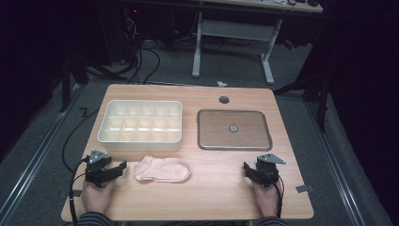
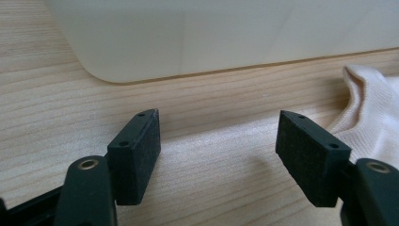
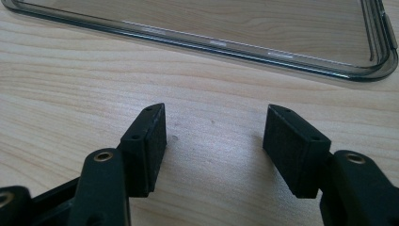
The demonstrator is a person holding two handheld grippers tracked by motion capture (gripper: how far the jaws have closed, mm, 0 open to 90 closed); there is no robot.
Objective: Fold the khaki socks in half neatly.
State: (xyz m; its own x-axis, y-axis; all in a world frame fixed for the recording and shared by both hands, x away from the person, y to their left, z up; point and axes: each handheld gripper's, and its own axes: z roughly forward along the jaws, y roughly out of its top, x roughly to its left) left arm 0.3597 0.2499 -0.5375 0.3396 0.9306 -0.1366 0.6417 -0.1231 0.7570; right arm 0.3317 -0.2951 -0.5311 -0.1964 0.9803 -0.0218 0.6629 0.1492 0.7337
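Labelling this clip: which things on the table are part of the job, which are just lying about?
In the job, likely:
- sock, beside the open left gripper
- divided box, just behind it
- right gripper, open, holding nothing

Lying about, for now:
- clear lid, flat on the table, untouched
- desk and cables on the floor behind

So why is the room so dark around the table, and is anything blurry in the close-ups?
High view: light falls on the table, the floor around stays dim. Left claw view: the white tray wall is soft, the pads sharp. Right claw view: the clear lid rim glints, slightly soft.
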